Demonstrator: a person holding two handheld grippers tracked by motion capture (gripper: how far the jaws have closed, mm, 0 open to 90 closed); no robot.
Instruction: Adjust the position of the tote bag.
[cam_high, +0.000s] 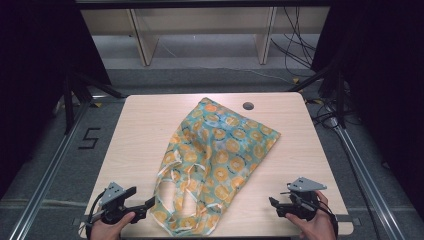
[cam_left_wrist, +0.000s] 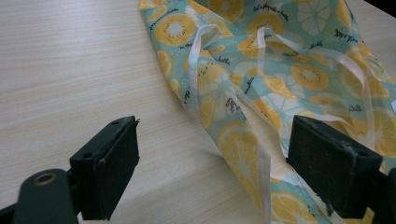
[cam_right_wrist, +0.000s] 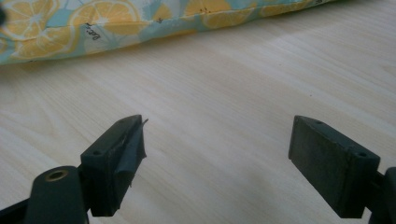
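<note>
A thin fabric bag (cam_high: 215, 152), teal with a yellow lemon-slice print, lies crumpled across the middle of the wooden table (cam_high: 145, 125), its pale handles (cam_high: 175, 175) toward the near edge. My left gripper (cam_high: 150, 202) rests at the near left, jaws open, right beside the bag's handle end. In the left gripper view the bag (cam_left_wrist: 280, 74) and a white handle strap (cam_left_wrist: 264, 168) lie between and beyond the open jaws. My right gripper (cam_high: 272, 202) sits at the near right, open over bare wood, well clear of the bag (cam_right_wrist: 116, 23).
A round cable hole (cam_high: 248, 106) sits near the table's far edge. Black frame rails and cables run along the floor on both sides, and a wooden shelf unit (cam_high: 200, 30) stands behind the table.
</note>
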